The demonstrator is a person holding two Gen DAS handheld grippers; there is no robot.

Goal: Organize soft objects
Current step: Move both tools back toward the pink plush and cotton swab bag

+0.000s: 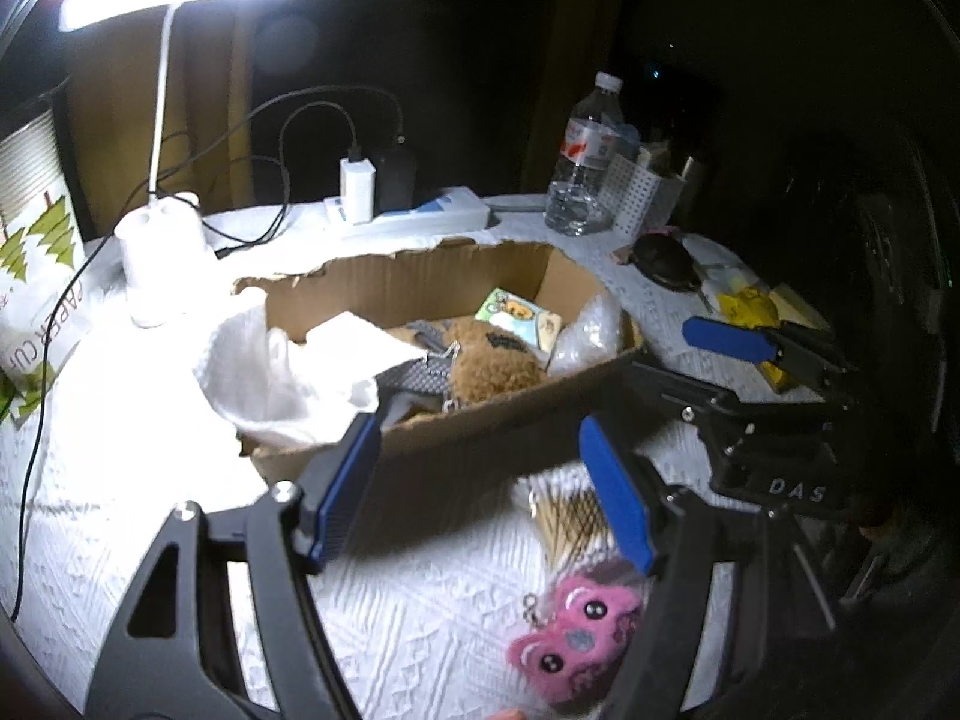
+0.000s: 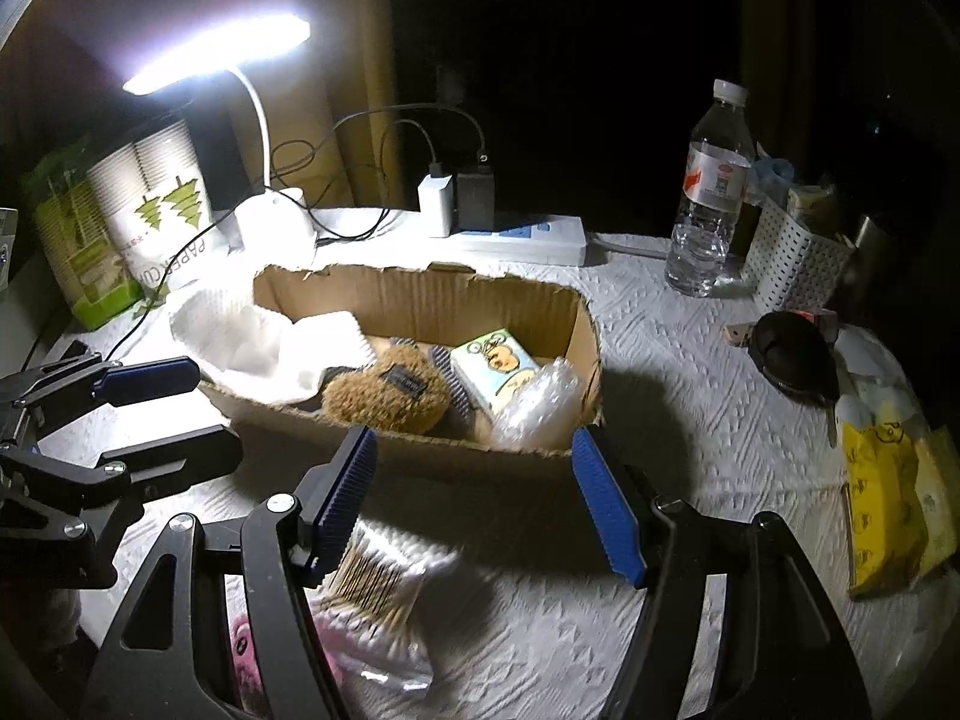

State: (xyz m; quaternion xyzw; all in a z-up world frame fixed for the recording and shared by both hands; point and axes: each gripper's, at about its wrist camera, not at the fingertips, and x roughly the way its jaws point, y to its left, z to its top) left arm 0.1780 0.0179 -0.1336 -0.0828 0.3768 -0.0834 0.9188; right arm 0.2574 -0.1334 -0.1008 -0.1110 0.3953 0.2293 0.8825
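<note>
Hovering near box (image 2: pixel 420 300), seemingly empty-jawed grippers (image 2: pixel 480 504).

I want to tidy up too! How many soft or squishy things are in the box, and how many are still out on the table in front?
In the cardboard box: 4 (white cloth, brown plush, tissue pack, bubble wrap)
On the table in front: 2 (pink plush, cotton swab bag)
Total: 6

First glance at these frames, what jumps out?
The blazing desk lamp at back left, washing out the white cloth under it. Then the torn cardboard box mid-table, holding a brown plush, a white towel and bubble wrap. Near the open left gripper, a pink plush keychain lies outside the box.
</note>
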